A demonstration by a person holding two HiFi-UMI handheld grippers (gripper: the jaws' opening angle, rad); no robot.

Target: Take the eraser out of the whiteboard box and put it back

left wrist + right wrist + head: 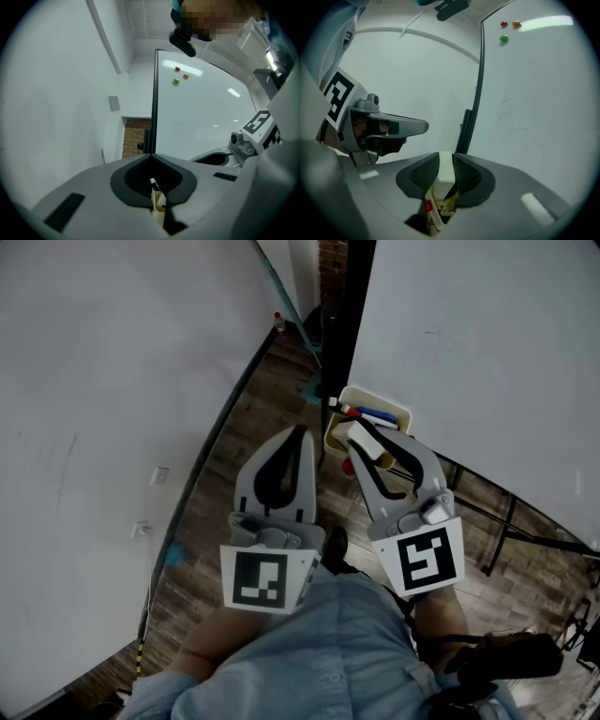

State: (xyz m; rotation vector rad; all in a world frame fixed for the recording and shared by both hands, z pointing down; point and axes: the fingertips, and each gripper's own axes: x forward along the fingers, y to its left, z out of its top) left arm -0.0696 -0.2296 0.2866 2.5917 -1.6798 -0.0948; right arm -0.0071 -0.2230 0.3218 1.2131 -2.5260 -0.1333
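My right gripper (pixel 373 452) is shut on a white eraser (pixel 362 438), held just above the cream whiteboard box (pixel 377 399). The box hangs at the lower left corner of the whiteboard (pixel 469 343) and holds markers (pixel 378 415). In the right gripper view the eraser (pixel 445 169) stands upright between the black pads (pixel 466 176), with the box (pixel 440 206) showing below it. My left gripper (pixel 301 433) hovers left of the box, jaws shut with nothing between them. In the left gripper view its tips (pixel 151 155) meet, and the box corner (pixel 157 201) shows through the gap behind them.
A white wall (pixel 103 427) runs along the left, above a wooden floor (pixel 253 409). The whiteboard's black frame post (pixel 335 324) and stand legs (pixel 506 526) are close by. Red, orange and green magnets (pixel 504 38) sit high on the board.
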